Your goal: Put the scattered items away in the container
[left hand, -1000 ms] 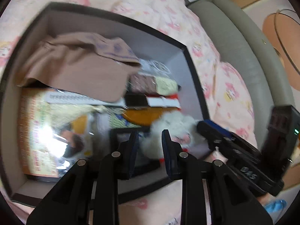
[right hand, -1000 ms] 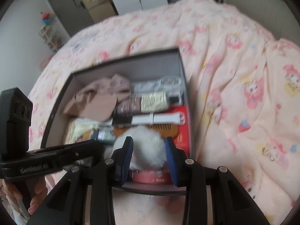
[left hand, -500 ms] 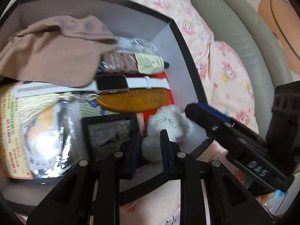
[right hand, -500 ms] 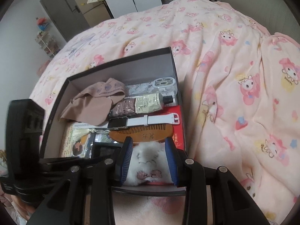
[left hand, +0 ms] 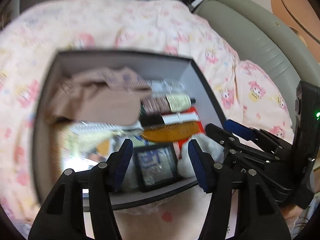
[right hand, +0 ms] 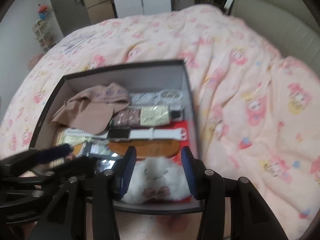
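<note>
Motion-blurred box (left hand: 202, 84) contents, left view

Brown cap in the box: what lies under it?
The brown cap covers one end of the white-strapped watch and part of a printed packet on the box floor. Anything else beneath is hidden.

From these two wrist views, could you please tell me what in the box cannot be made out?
- Box floor: both views, covered by contents.
- Watch strap's far end: right wrist view, under the tan cap.
- Framed picture: left wrist view, motion blur hides its image.
- White plush toy: right wrist view, sides behind the right gripper, its jaws opening.
</note>
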`<state>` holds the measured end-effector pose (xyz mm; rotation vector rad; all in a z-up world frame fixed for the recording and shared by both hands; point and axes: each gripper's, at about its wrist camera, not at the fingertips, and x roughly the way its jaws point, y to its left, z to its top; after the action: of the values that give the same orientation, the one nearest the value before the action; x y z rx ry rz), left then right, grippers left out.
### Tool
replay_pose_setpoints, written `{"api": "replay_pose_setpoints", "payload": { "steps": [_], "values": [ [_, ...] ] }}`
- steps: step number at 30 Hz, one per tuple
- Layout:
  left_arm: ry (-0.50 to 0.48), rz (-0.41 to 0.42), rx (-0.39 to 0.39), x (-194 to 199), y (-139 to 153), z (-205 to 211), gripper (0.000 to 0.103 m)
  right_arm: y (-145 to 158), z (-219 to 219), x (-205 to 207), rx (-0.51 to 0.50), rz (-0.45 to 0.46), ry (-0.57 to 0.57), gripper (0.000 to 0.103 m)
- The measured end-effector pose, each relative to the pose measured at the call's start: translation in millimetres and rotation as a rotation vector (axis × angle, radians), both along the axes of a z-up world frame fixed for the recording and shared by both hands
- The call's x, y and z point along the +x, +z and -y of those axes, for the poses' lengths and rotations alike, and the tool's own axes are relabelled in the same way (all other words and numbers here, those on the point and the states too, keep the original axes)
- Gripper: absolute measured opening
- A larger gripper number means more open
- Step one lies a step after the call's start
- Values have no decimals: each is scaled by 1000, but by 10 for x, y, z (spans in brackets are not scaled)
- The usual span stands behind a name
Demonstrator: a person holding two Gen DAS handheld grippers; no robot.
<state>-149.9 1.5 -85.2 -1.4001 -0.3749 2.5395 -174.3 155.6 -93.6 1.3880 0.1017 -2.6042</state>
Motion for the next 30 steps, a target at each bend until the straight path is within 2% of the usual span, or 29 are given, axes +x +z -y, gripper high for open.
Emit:
{"api": "replay_pose_setpoints", "payload": {
  "steps": [2, 4, 6, 9, 15, 20, 22, 25, 30],
  "values": [
    [30, -59, -40, 79, 188, 79, 59, 133, 3, 80, 3, -49, -26, 44],
    [55, -99, -62, 145, 353, 147, 60, 267, 10, 154, -39, -67, -26, 61],
    [74, -142, -75, 185, 522, 172, 74, 407, 37, 244, -60, -89, -22, 69],
    [97, -219, -87, 385, 789, 260, 85, 644, 99, 422, -46, -159, -36, 81],
    [131, -311, -120, 785, 1226, 287, 99, 1056, 166, 740, -57, -223, -52, 82],
    [153, -371, -158, 1167, 1470, 266, 102, 1330, 125, 1084, -101, -256, -77, 82],
    [156, -377, -160, 1281, 1502, 252, 102, 1396, 92, 1219, -116, -265, -81, 83],
    [180, -386, -179, 1454, 1516, 225, 102, 1447, 73, 1376, -79, -280, -104, 83],
    [200, -360, -235, 1641, 1402, 177, 102, 1383, 51, 1574, -51, -288, -128, 83]
  ]
}}
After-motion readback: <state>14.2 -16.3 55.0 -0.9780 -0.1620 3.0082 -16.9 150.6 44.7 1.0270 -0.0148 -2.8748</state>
